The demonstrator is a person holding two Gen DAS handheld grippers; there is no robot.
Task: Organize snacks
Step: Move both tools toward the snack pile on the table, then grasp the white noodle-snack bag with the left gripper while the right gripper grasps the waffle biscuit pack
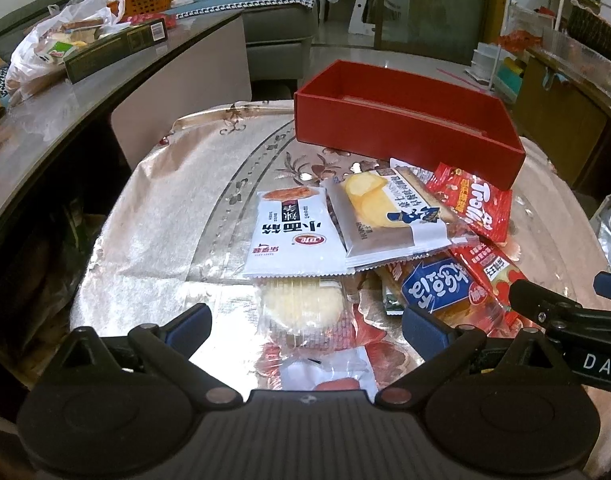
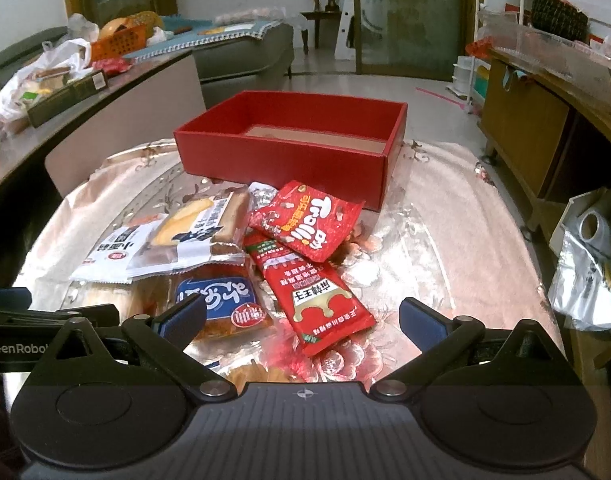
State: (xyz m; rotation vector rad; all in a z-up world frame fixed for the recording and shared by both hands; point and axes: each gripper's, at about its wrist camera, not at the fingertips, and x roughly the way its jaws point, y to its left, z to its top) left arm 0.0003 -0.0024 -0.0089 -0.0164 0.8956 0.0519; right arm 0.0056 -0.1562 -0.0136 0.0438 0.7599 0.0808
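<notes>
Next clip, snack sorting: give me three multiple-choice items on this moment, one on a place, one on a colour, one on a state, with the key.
1. Where do the snack packets lie?
A. inside the box
B. on the table in front of the box
C. on the floor

2. What colour is the open box?
A. red
B. blue
C. green

3. How do the two tools stand?
A. both open, holding nothing
B. both shut on packets
C. only the left one shut

Key:
1 B: the Trolli packet and its neighbours lie on the table, outside the walls.
2 A: the box is red all round.
3 A: the left tool and right tool show spread fingers with nothing between them.
</notes>
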